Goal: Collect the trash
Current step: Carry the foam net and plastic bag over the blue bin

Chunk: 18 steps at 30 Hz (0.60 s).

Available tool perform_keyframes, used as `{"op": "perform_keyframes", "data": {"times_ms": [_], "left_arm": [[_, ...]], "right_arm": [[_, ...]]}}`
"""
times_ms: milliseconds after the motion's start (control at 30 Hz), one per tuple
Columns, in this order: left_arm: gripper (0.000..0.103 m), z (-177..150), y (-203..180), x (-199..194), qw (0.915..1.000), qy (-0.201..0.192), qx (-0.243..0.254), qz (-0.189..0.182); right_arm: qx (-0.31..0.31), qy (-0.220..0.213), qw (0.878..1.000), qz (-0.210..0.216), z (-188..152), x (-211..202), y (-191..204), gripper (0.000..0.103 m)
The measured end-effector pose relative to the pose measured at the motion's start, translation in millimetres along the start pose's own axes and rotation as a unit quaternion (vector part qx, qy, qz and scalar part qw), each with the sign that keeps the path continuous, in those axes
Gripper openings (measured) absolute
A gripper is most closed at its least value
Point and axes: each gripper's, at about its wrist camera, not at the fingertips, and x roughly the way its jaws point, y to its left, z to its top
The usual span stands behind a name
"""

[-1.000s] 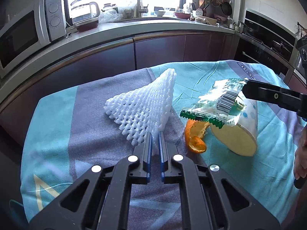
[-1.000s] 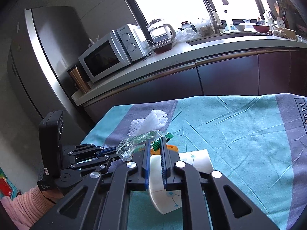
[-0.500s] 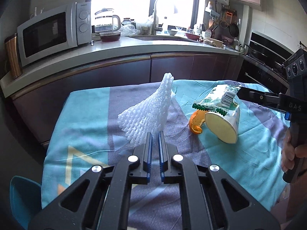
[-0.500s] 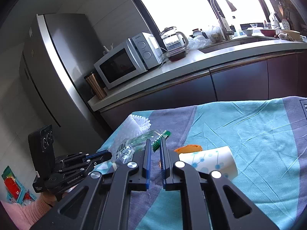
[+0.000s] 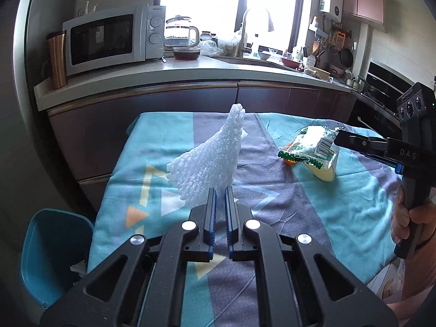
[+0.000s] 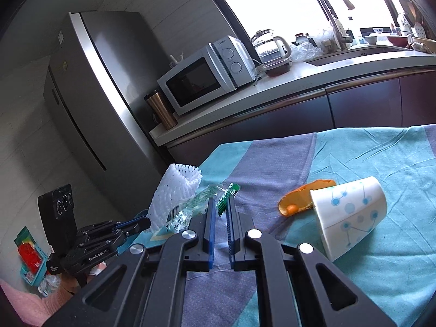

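Observation:
My left gripper (image 5: 220, 190) is shut on a white foam fruit net (image 5: 209, 163), held up above the table. The same foam net (image 6: 174, 190) shows in the right wrist view with the left gripper (image 6: 144, 222) below it. My right gripper (image 6: 219, 201) is shut on a clear plastic wrapper with green print (image 6: 199, 207), lifted off the cloth. From the left wrist view the wrapper (image 5: 310, 144) hangs from the right gripper (image 5: 336, 140). A white paper cup with blue dots (image 6: 348, 215) lies on its side beside an orange peel (image 6: 302, 196).
The table wears a teal and purple cloth (image 5: 272, 204). A blue bin (image 5: 51, 250) stands on the floor left of the table. A counter with a microwave (image 5: 109, 38) runs behind, and a fridge (image 6: 90, 103) stands at the left.
Both grippers have pulled back and up from the table with their pieces. The wrapper has left the cup, which lies uncovered. The blue bin has come into the left wrist view.

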Motion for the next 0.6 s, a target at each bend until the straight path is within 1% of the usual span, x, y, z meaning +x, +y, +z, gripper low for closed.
{"op": "perform_keyframes", "data": {"times_ms": [367, 600], "left_arm": [[0.007, -25, 32, -37, 0.9989, -0.01, -0.039, 0.022], [0.007, -34, 43, -56, 0.9981, -0.018, -0.048, 0.035]], "right_arm": [[-0.012, 0.023, 0.999, 0.038, -15, 16, 35, 0.007], [-0.019, 0.038, 0.998, 0.055, -22, 28, 53, 0.007]]}}
